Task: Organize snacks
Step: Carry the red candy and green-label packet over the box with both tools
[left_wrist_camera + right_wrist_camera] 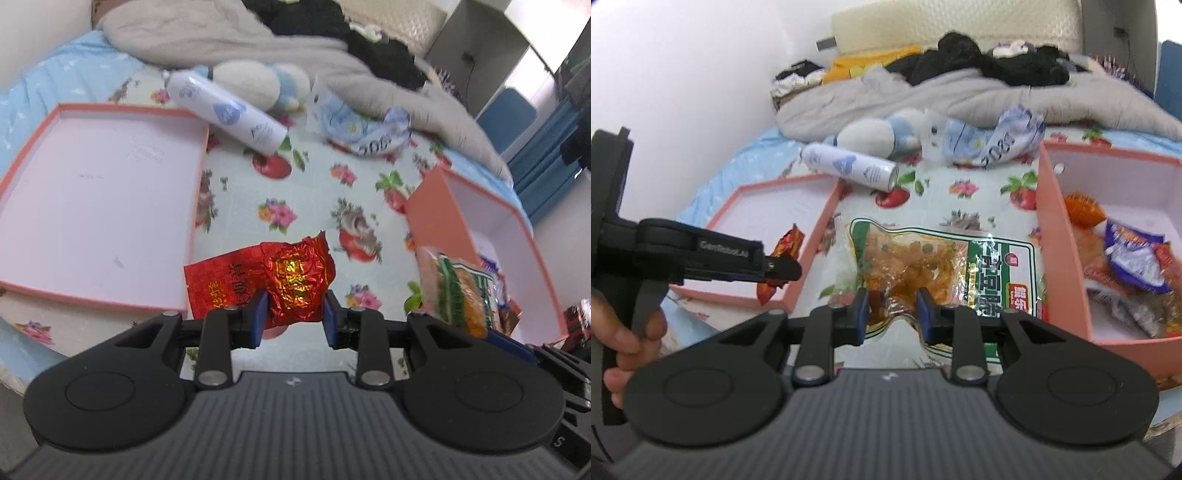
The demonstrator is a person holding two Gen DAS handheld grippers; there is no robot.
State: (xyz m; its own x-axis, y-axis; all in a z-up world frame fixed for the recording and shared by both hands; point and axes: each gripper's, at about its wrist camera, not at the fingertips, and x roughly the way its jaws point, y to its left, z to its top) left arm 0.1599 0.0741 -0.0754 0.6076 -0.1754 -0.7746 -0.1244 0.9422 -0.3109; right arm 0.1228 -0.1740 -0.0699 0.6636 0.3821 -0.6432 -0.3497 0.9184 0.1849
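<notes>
Left gripper (295,314) clamped on red foil packet (291,280), lower edge hidden. Right gripper (892,314) clamped on green-labelled snack bag (942,266), left of orange box (1056,236); contents blurred.

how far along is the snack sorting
Done: several packets lie in the box. In hand: the left claw grips a red packet, and the right claw grips a green-labelled packet; neither is in the box yet. The lid sits apart.

Floral bed (306,199): boxes, bottle (229,110)
</notes>
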